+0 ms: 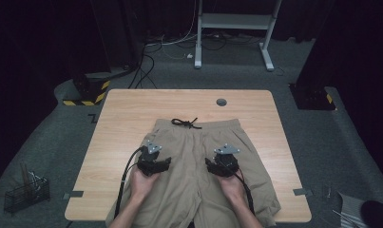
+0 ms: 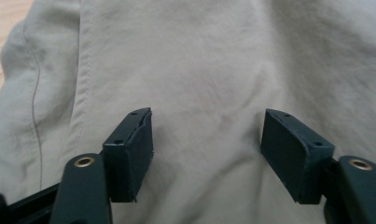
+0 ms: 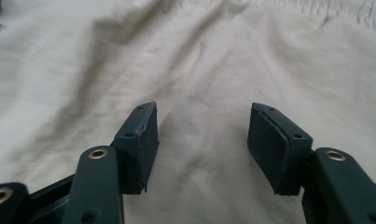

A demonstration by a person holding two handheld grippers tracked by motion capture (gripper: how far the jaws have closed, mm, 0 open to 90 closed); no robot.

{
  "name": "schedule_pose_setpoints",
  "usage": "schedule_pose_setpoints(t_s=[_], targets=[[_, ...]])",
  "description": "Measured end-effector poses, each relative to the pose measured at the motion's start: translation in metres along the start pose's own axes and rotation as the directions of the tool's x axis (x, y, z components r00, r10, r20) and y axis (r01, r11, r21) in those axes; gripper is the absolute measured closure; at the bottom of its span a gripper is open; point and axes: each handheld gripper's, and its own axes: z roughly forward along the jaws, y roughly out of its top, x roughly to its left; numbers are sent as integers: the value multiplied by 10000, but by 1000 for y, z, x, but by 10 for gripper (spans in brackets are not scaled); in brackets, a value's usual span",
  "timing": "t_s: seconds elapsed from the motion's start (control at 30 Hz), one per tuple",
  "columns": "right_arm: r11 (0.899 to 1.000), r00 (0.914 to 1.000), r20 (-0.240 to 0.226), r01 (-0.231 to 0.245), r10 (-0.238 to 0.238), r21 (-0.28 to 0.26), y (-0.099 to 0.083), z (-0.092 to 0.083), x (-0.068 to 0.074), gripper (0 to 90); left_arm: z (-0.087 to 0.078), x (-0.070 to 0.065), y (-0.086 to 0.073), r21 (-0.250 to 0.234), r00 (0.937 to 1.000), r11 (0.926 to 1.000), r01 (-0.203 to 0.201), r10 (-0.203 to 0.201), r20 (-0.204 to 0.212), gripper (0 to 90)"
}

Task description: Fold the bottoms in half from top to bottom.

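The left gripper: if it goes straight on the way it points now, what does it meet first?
Most likely the beige shorts. The left gripper has its jaws open just above the cloth, with nothing else ahead of them. How near it is to the fabric is unclear.

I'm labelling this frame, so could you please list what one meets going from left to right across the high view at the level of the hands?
Wire basket on the floor → bare table edge → left claw over the beige shorts → right claw → bare table at the right → grey floor.
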Motion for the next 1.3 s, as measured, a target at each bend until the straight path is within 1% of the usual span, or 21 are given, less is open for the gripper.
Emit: schedule_pose_setpoints(t_s=[0.07,0.17,0.27,0.4,0.5,0.53,0.57,0.6,0.63,0.67,0.73,0.77,0.8,0.87,0.9,1.0,1.1,1.13,1.23,1.27,1.3], targets=[[9999,10000,48,37,-38,152,-3,4,-1,422,1,0,-1,-145,9999,9998,-120,119,-34,341],[9997,9997,123,229,-230,51,-5,3,1,421,1,0,-5,-387,9996,9989,-259,256,-81,341],[9998,9997,125,218,-219,29,-8,0,2,419,-2,-4,-9,-375,9990,9984,-412,405,-187,337],[9994,9994,-19,347,-347,23,-19,-11,7,419,-12,-10,-19,-441,9998,9990,-117,110,-176,329],[9992,9991,-99,404,-403,30,-26,-18,11,418,-24,-21,-31,-486,10000,9988,29,-30,-14,314],[9986,9984,-236,524,-523,26,-33,-26,15,418,-33,-27,-39,-497,9995,9987,79,-64,304,307],[9986,9984,-236,524,-523,26,-33,-26,15,418,-33,-27,-39,-497,9995,9987,79,-64,304,304],[9980,9974,-356,622,-620,54,-39,-33,18,417,-41,-30,-43,-348,9974,9994,91,-66,715,304],[9980,9974,-356,622,-620,54,-39,-33,18,417,-41,-30,-43,-348,9974,9994,91,-66,715,307],[9976,9968,-418,682,-677,105,-40,-35,20,417,-43,-28,-42,-141,9963,9999,70,-58,855,307],[9966,9956,-546,773,-758,270,-40,-37,21,416,-45,-21,-34,208,9937,9997,98,-120,1113,330],[9967,9954,-649,725,-701,358,-38,-37,20,417,-47,-16,-28,136,9938,9999,106,-120,1102,329],[9985,9950,-875,503,-482,224,-32,-36,20,417,-49,-5,-14,-153,9941,9994,322,-304,1039,333],[9988,9939,-990,481,-488,-93,-24,-36,23,416,-48,8,1,-352,9963,9986,389,-361,782,336],[9984,9927,-1082,517,-539,-227,-19,-36,26,414,-45,15,8,-305,9975,9990,340,-320,632,337],[9960,9881,-1313,748,-805,-479,-6,-34,39,405,-33,35,25,-68,9981,9996,272,-267,563,338],[9911,9801,-1523,1196,-1273,-587,8,-26,55,393,-21,50,34,116,9995,9998,178,-181,240,345],[9891,9775,-1565,1334,-1417,-628,11,-23,59,388,-21,50,34,116,9995,9998,178,-181,240,346],[9882,9744,-1690,1390,-1482,-649,17,-18,68,377,-10,62,40,340,9989,9985,440,-446,174,337],[9880,9728,-1766,1410,-1502,-638,19,-17,71,372,-6,67,40,299,9976,9973,666,-671,175,326],[9869,9693,-1891,1474,-1574,-657,22,-14,77,367,-3,71,42,450,9962,9957,804,-818,306,326]])
